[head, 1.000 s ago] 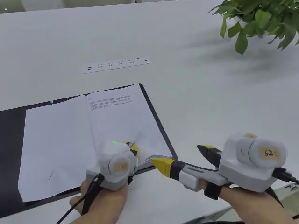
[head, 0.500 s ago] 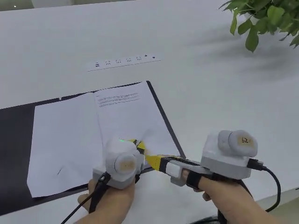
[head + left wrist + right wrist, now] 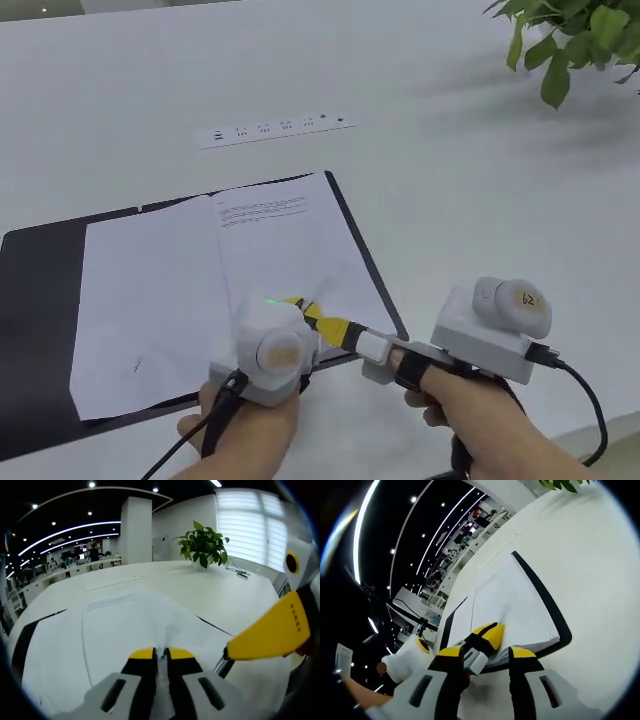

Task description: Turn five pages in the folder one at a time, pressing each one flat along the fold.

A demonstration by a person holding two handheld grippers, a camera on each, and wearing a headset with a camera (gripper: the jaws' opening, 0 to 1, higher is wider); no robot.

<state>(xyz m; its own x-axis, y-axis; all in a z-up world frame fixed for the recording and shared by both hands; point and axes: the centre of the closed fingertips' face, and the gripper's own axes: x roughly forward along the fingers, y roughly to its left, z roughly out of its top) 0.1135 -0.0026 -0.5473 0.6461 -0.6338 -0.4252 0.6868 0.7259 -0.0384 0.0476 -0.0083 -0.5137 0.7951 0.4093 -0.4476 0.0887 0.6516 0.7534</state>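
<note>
A wide white surface (image 3: 450,200) in an open office carries the work. Nearest the person, the left hand-held gripper (image 3: 161,655) has its jaws together on the lower edge of the right-hand page (image 3: 290,250). The right hand-held gripper (image 3: 486,656), jaws apart, points at it from just beside. The open folder (image 3: 40,290) lies near the front edge. The step in hand seems the start of a page turn. Next, the pinched sheet must be lifted alone and carried over the fold. Farther are a socket strip (image 3: 280,128) and a plant (image 3: 580,40).
</note>
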